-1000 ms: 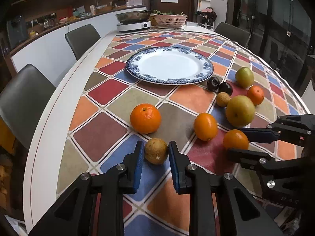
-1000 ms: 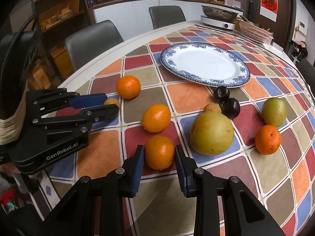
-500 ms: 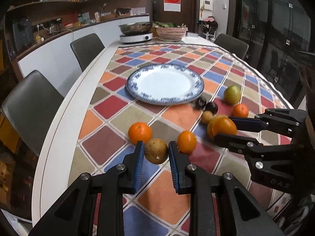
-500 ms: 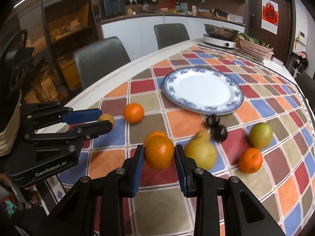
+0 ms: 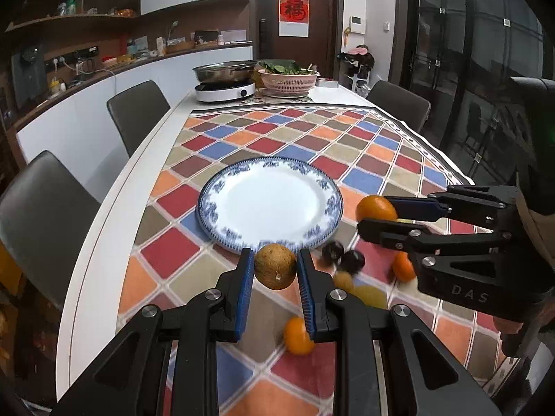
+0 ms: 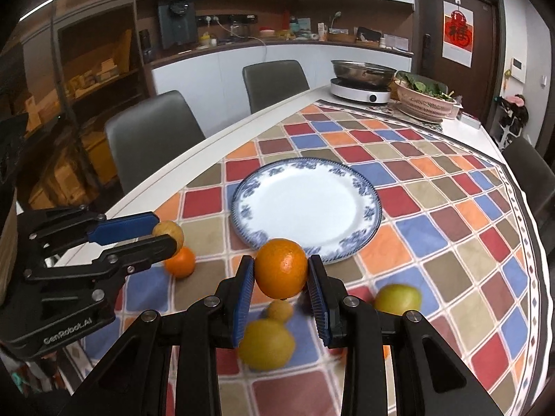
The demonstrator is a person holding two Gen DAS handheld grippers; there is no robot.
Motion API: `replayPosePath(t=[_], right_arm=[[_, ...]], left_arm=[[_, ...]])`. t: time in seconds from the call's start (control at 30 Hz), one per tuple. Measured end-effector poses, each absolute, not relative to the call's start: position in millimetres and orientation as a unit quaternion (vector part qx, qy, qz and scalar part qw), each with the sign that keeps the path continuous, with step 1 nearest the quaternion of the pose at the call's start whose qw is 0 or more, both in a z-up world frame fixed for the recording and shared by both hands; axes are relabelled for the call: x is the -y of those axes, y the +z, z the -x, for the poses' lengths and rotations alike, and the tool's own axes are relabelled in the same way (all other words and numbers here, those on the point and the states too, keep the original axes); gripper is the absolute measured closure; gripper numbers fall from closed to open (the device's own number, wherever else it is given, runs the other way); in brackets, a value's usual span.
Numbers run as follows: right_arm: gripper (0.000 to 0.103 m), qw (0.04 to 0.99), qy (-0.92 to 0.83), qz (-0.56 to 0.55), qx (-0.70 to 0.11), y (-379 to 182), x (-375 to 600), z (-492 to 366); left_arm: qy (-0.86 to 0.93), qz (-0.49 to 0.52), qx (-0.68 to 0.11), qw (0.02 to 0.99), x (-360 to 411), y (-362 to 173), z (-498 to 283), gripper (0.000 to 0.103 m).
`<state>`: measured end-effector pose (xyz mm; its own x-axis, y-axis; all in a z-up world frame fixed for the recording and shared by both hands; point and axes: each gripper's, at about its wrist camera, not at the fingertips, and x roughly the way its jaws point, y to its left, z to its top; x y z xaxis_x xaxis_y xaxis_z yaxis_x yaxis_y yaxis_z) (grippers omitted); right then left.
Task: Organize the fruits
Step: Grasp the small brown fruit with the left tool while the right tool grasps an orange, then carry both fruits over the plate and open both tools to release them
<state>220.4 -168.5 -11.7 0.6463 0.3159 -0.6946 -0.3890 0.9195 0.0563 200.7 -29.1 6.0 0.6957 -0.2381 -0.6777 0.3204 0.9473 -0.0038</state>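
Both fruits (image 5: 275, 266) lifted, between tools (image 5: 274, 270)

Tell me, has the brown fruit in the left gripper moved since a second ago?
Yes. The brown fruit, clamped in the left gripper, has lifted off the tablecloth and gone forward, now reaching the near rim of the blue-patterned plate.
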Motion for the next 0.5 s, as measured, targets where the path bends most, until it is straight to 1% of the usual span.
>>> replayPosePath(t=[0.2, 0.5], right_arm=[[0.071, 0.893, 0.197, 0.038, -0.404, -14.7, 170.1, -264.6], [0.071, 0.864, 0.178, 0.031, -0.470, -44.9, 168.9, -324.9]], left_arm=[[-0.156, -0.053, -0.374, 0.913, 32.4, 6.3, -242.4, 0.077], [-0.156, -0.041, -0.436, 0.885, 34.6, -23.1, -297.7, 0.077]])
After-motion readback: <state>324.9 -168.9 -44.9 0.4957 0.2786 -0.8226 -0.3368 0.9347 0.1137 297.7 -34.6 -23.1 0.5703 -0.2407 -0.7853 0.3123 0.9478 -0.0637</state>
